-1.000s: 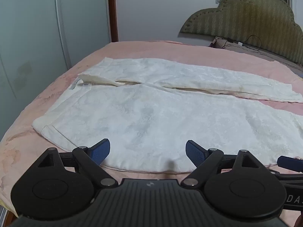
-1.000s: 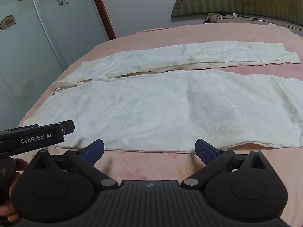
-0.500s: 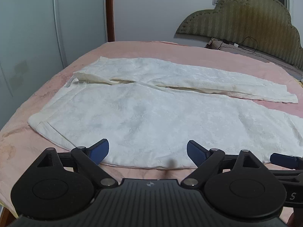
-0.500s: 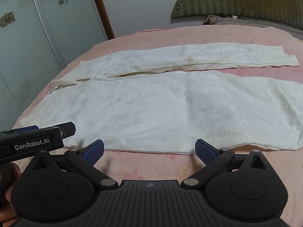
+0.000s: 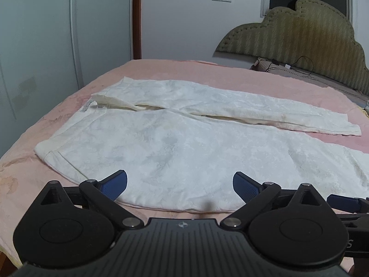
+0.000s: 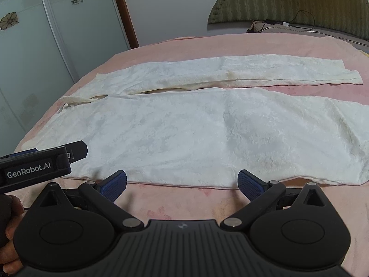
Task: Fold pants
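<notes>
Bed [image 5: 57, 124] with pink cover fills most of both views; green headboard [image 5: 299, 37] at the far right end, wardrobe [image 5: 57, 34] with flower decals along the far left side.

Pants [image 5: 184, 143], white, lie flat on the bed, unfolded. Waistband toward the left, legs running right toward the headboard. Far leg narrow and straight, near leg wide; a slim strip of pink cover shows between the leg ends at right. Near hem edge runs just ahead of both tools.

Left tool [image 5: 180, 184]: level, pointing across the bed, low over the near edge of the pants at the hip region. Jaws spread wide, nothing between them; blue pads [image 5: 115, 183] sit above the fabric, contact cannot be judged. In the right wrist view its body, marked "GenRobot.AI", enters from the left edge over the waist end.

Right tool [image 6: 182, 183]: level, same heading, beside the left tool and further along the near leg. Jaws spread wide, empty; pad tips at the pants' near edge, pink cover showing between them.

Hand [image 6: 8, 235]: partly visible at the lower left edge of the right wrist view, wrapped around the left tool's grip.
</notes>
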{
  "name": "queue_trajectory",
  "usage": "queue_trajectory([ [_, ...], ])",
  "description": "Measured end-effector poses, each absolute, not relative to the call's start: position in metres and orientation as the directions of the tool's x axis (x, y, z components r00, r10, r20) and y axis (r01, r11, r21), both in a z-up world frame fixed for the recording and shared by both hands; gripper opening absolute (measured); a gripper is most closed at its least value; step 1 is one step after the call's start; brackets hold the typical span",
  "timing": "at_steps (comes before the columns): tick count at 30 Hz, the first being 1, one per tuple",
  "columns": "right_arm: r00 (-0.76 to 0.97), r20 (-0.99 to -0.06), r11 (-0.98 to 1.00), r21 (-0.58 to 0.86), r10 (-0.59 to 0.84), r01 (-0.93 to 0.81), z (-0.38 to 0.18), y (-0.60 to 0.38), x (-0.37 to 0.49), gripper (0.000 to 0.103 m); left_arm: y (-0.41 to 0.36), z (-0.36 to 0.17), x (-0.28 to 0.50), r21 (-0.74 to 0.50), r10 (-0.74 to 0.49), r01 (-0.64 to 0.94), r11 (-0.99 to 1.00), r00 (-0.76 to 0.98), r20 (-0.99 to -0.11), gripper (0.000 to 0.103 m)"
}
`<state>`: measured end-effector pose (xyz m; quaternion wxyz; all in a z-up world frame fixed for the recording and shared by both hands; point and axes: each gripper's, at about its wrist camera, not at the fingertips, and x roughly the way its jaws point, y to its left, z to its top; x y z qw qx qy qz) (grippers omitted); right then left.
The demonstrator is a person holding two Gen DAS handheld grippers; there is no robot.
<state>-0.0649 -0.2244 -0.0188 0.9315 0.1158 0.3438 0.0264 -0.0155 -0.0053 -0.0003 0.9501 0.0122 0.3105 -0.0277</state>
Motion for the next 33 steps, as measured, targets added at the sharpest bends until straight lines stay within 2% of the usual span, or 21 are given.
queue_trajectory([
  [9,0.762,-0.634,0.972,0.235,0.132,0.027,-0.02,-0.224,-0.064,0.103,-0.003,-0.004,-0.013,0.014,-0.025,0.042,0.999,0.788,-0.615,0.1],
  [33,0.774,-0.618,0.97,0.242,0.138,0.021,-0.02,-0.227,-0.059,0.103,-0.001,-0.012,-0.003,0.081,0.037,0.015,0.997,0.799,-0.6,0.1],
])
